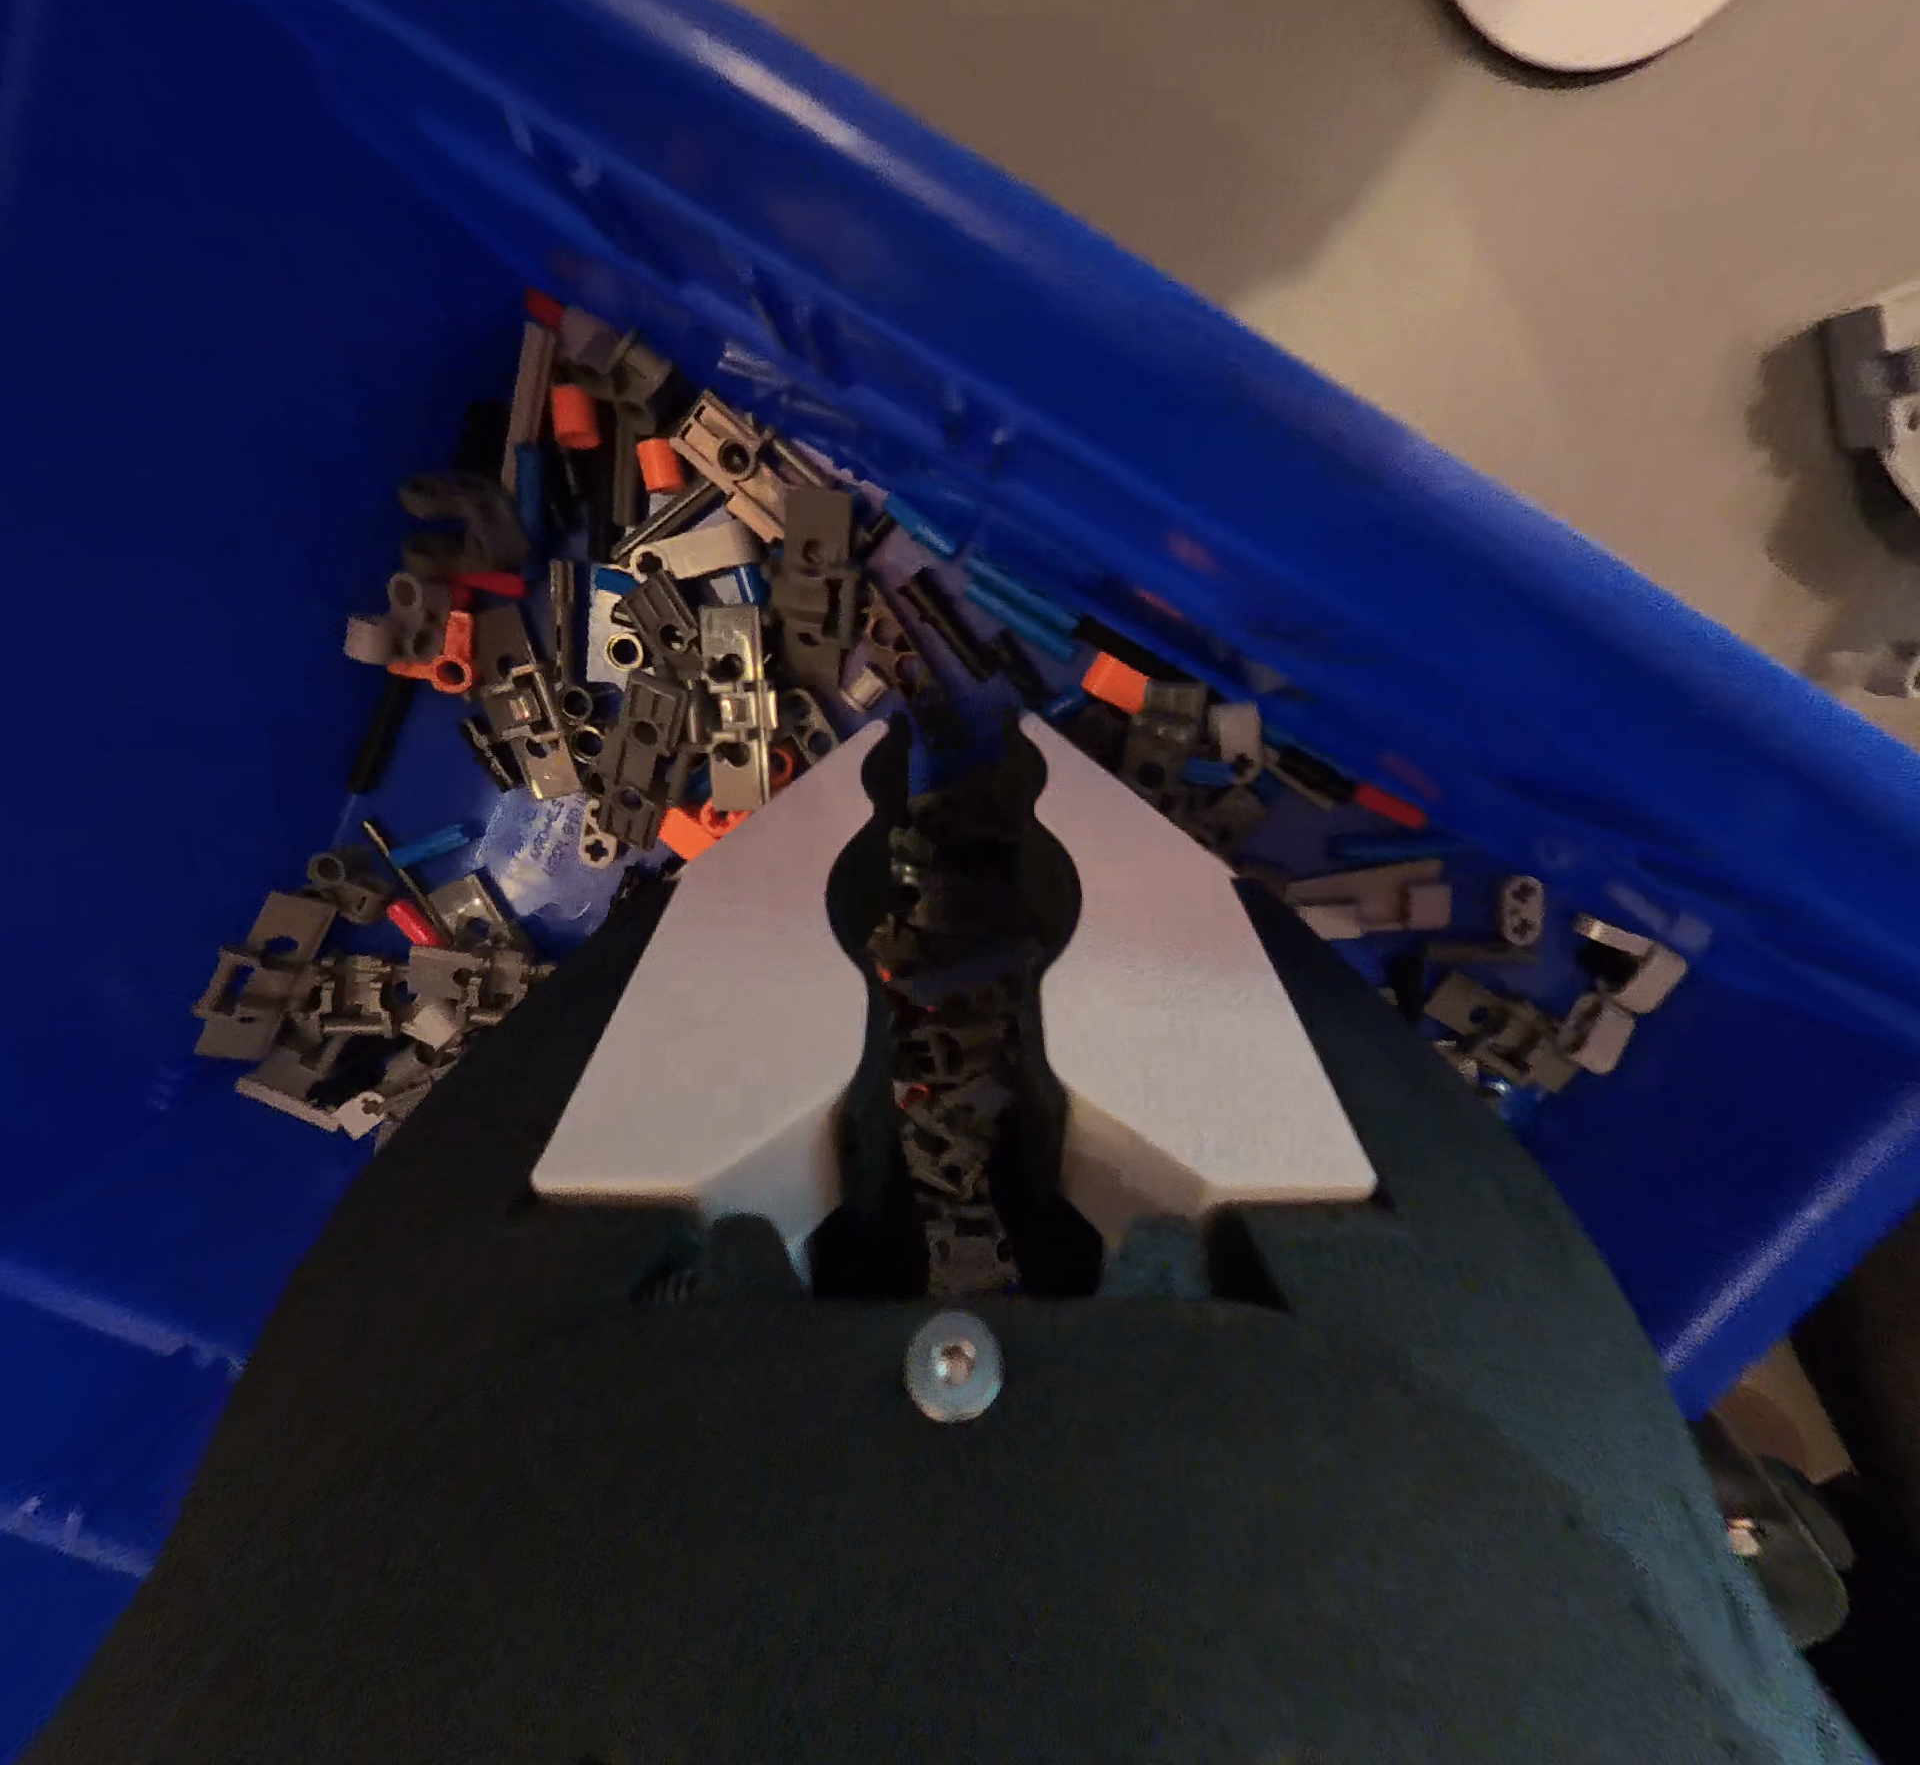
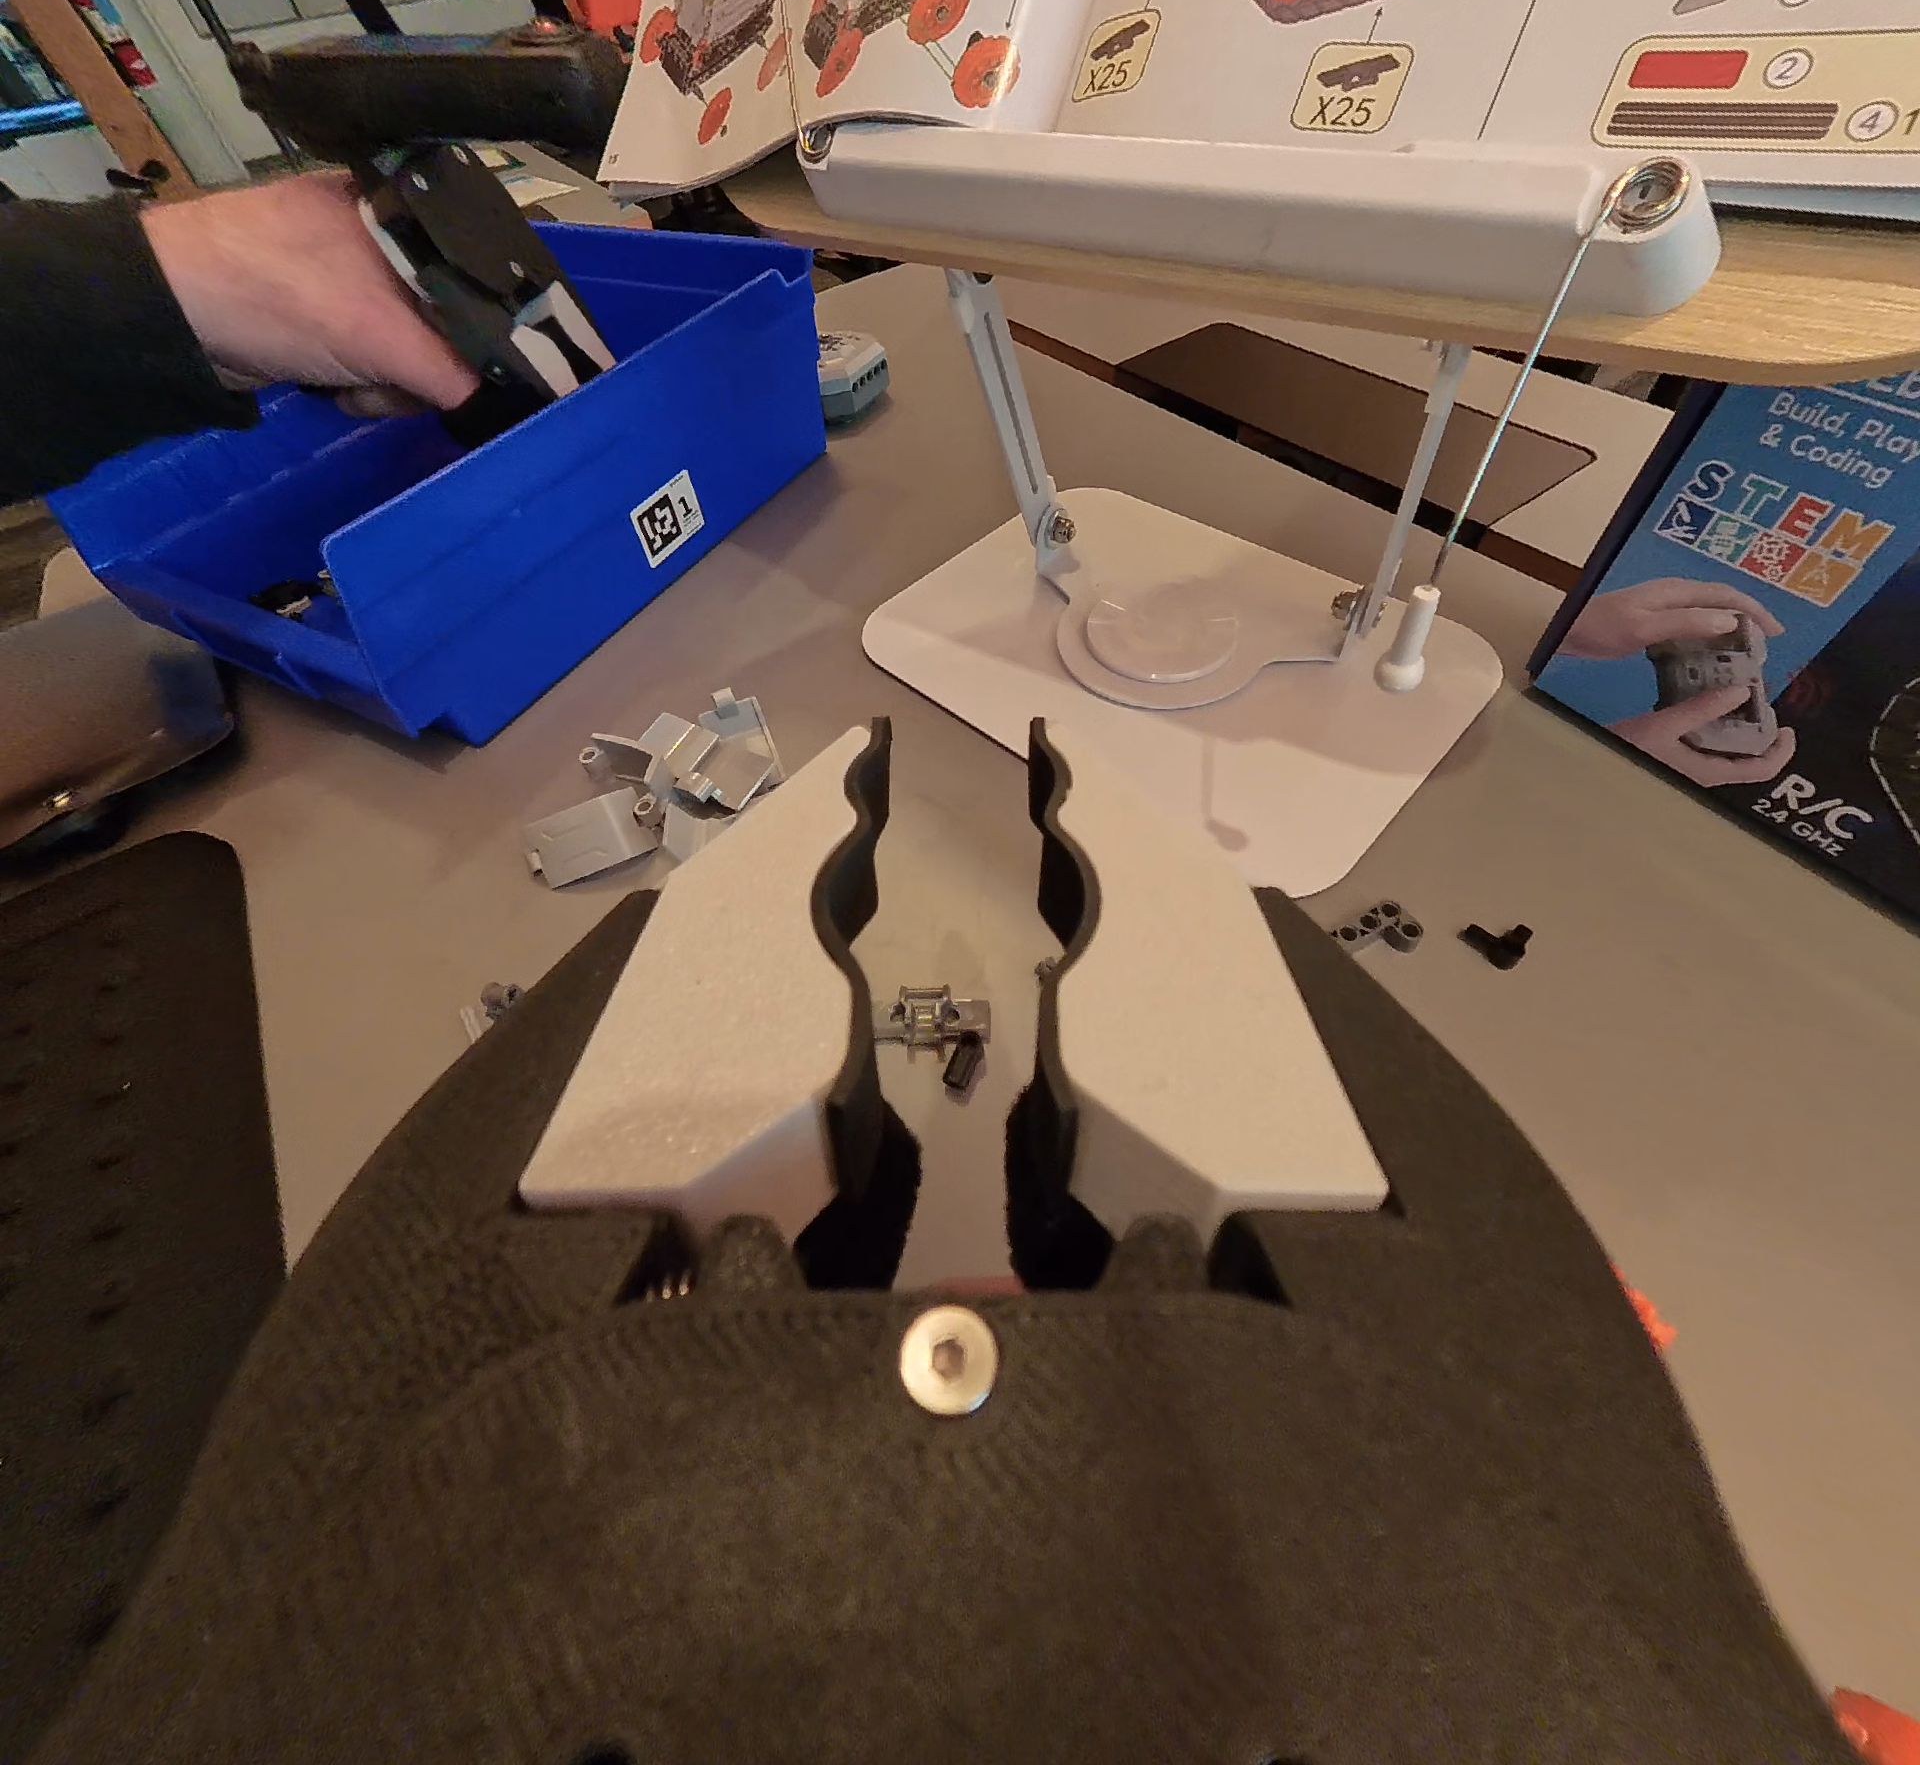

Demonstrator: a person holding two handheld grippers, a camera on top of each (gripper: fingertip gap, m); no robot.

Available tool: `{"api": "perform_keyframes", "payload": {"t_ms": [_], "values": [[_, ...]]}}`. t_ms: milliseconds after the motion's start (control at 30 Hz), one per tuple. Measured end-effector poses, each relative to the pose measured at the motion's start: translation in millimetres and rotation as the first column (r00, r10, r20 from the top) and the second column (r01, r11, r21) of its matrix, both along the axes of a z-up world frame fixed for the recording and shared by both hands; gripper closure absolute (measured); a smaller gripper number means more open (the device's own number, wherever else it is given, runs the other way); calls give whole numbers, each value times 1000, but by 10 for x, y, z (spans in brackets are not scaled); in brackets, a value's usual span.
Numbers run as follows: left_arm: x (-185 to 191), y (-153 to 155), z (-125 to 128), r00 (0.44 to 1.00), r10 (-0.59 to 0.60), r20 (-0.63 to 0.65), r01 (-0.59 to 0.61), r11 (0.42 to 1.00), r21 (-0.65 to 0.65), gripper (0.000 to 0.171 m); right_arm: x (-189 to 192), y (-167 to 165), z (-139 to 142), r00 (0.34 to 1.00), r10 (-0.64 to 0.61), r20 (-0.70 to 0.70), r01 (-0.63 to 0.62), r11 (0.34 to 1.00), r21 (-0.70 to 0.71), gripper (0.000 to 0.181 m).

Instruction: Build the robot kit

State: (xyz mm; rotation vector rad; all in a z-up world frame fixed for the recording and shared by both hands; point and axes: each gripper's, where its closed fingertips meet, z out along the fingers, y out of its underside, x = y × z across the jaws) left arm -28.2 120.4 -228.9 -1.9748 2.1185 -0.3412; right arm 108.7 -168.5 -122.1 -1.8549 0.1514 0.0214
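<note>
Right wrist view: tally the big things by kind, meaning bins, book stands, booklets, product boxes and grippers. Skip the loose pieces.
blue bin: 1
white book stand: 1
instruction booklet: 1
product box: 1
grippers: 2, the left gripper over the bin and the right gripper over the table
Total: 6

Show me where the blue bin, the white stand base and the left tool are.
Blue bin (image 2: 499, 572): right wrist view, front wall.
White stand base (image 2: 1299, 780): right wrist view, bare flat plate.
Left tool (image 1: 956, 739): left wrist view, between the fingertips.
</note>
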Motion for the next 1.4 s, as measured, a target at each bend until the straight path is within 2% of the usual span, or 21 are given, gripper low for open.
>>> {"api": "perform_keyframes", "payload": {"t_ms": [133, 267, 367, 533, 667, 733, 800, 933, 1033, 1167, 1233, 1333, 1400], "values": [[29, 3, -91, 1000, 10, -5, -10, 1000, -14, 161, 27, -34, 2, 1000, -10, -4, 10, 1000, 6, 157], [32, 15, -79, 1000, 0, 26, -1, 999, 33, 163, 48, -42, 1, 1000, -12, -4, 12, 1000, 6, 157], [2, -12, 111, 996, -3, 84, 0, 999, 33, 164, 50, -38, 37, 1000, -8, 5, 8, 1000, 10, 158], [-133, -194, 642, 984, -55, 170, 48, 998, 48, 165, 25, -13, 133, 1000, 7, 21, -8, 1000, 26, 156], [-207, -681, 1164, 948, -163, 274, 173, 985, -11, 164, -2, 3, 189, 999, 15, 36, -16, 999, 35, 156], [-199, -1075, 1360, 916, -232, 327, 265, 962, -58, 165, 0, -13, 202, 999, 11, 35, -12, 999, 39, 157], [-113, -1550, 1452, 881, -284, 378, 347, 932, -108, 165, 16, -45, 208, 999, 2, 34, -3, 999, 42, 157], [133, -2525, 1174, 844, -369, 390, 462, 868, -179, 165, 75, -143, 193, 999, -24, 27, 23, 999, 44, 157], [315, -2894, 755, 836, -440, 327, 497, 861, -110, 165, 114, -215, 170, 999, -42, 22, 41, 998, 41, 157], [465, -3090, 335, 848, -458, 268, 491, 869, -67, 165, 121, -301, 136, 998, -56, 19, 55, 998, 38, 157], [425, -3094, 43, 864, -469, 184, 488, 870, -71, 165, 122, -330, 111, 998, -59, 12, 59, 998, 34, 157], [394, -3149, -135, 876, -452, 167, 472, 875, -105, 164, 121, -361, 94, 998, -59, 10, 59, 998, 33, 157], [425, -3169, -118, 876, -441, 196, 466, 878, -105, 165, 130, -371, 80, 998, -60, 8, 59, 998, 30, 157]]}}
